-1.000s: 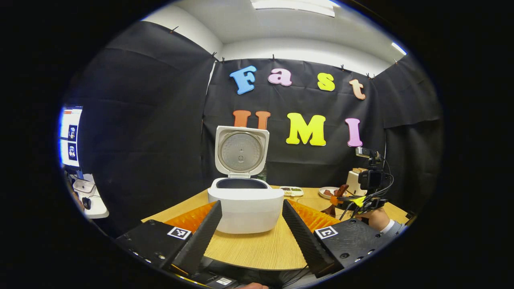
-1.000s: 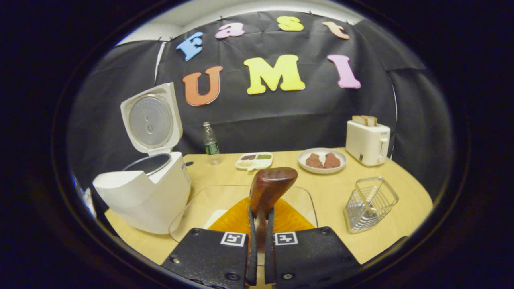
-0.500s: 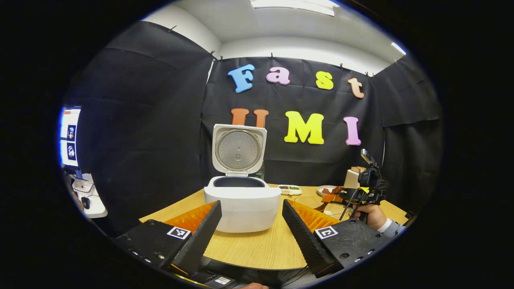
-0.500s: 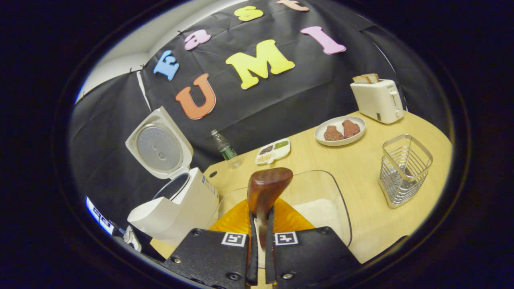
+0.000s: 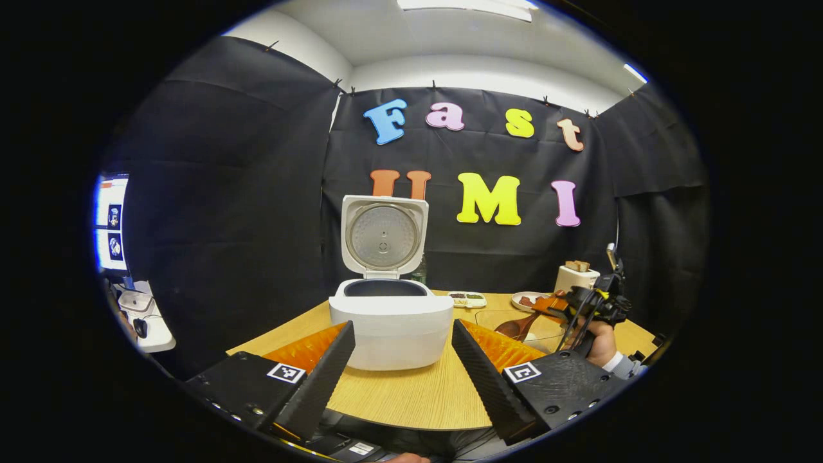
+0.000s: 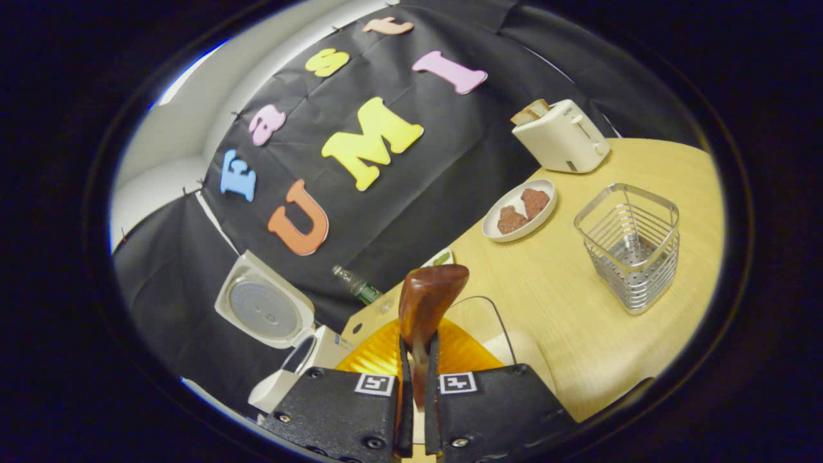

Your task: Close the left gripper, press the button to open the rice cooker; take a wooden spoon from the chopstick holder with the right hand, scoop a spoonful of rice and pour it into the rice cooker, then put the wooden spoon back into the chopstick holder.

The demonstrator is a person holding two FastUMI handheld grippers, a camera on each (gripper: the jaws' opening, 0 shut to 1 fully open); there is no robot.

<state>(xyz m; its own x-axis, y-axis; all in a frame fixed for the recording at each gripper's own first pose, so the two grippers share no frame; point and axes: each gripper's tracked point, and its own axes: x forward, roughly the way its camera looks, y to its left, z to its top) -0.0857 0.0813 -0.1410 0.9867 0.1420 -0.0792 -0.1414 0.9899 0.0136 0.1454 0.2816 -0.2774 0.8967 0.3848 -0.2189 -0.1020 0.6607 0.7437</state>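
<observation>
The white rice cooker stands open on the wooden table, lid upright; it also shows as the rice cooker. My left gripper is open, its fingers either side of the cooker, short of it. My right gripper is shut on the wooden spoon, rolled to the left over the clear rice tray. In the left gripper view the right gripper holds the spoon bowl-down at the tray. The wire chopstick holder stands right of the tray.
A toaster with bread, a plate with brown pieces, a small divided dish and a plastic bottle stand along the back of the table. A side desk with a monitor is at the far left.
My right gripper has rolled further left and dipped with the spoon toward the rice tray. The left gripper has stayed nearly still.
</observation>
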